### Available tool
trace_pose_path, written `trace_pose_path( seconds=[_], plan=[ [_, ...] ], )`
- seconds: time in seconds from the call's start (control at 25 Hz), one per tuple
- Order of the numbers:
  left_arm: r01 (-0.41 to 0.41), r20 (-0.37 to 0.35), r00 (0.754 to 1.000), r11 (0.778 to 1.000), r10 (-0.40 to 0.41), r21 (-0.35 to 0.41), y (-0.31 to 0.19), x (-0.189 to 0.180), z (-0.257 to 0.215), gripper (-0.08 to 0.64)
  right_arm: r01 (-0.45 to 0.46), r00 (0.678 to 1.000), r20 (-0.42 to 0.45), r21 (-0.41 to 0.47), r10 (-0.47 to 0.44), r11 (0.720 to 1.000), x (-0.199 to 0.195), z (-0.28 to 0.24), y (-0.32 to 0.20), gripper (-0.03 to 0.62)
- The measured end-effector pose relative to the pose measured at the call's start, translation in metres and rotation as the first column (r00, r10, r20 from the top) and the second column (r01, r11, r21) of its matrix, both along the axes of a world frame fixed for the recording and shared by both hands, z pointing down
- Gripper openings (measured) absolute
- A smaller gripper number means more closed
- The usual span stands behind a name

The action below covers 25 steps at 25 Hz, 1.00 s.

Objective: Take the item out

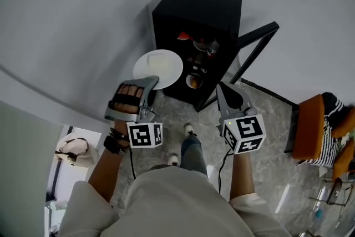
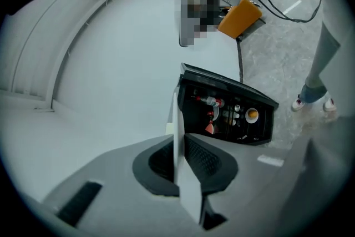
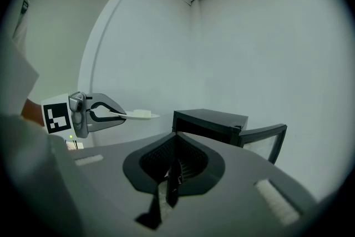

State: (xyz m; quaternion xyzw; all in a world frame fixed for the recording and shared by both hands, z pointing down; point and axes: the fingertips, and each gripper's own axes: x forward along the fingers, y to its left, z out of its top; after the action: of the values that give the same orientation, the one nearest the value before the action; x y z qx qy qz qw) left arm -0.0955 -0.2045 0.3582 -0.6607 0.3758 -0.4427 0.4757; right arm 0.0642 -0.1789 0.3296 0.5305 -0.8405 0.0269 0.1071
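My left gripper (image 1: 152, 81) is shut on the rim of a round white plate (image 1: 158, 68), held level out in front of the black cabinet (image 1: 197, 25). In the left gripper view the plate (image 2: 177, 147) shows edge-on between the closed jaws. The right gripper view shows the left gripper (image 3: 119, 114) from the side, with a small pale piece (image 3: 141, 113) lying on the plate. My right gripper (image 1: 230, 94) hangs to the right of the plate, near the cabinet's open door (image 1: 252, 53). Its jaws (image 3: 173, 166) are shut with nothing between them.
The cabinet's (image 2: 227, 114) shelves hold a red item (image 1: 183, 36), a bottle (image 1: 212, 47) and a bowl with something orange (image 1: 193, 81). An orange chair (image 1: 310, 125) stands at the right on the marble floor. A pale wall runs behind the cabinet. My shoes (image 1: 189, 130) are below.
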Motion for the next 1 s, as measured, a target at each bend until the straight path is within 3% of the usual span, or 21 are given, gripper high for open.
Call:
trace_pose_path(
  seconds=[0.32, 1.0],
  plan=[
    [-0.023, -0.027, 0.999, 0.999, 0.024, 0.025, 0.021, -0.002, -0.026, 0.018, 0.015, 1.0, -0.007, 0.023, -0.015, 1.0, -0.012, -0.011, 0.012, 0.006],
    [-0.038, -0.026, 0.999, 0.999, 0.038, 0.003, 0.028, 0.002, -0.019, 0.02, 0.01, 0.999, -0.049, 0.031, -0.009, 0.999, -0.011, -0.011, 0.013, 0.006]
  ],
)
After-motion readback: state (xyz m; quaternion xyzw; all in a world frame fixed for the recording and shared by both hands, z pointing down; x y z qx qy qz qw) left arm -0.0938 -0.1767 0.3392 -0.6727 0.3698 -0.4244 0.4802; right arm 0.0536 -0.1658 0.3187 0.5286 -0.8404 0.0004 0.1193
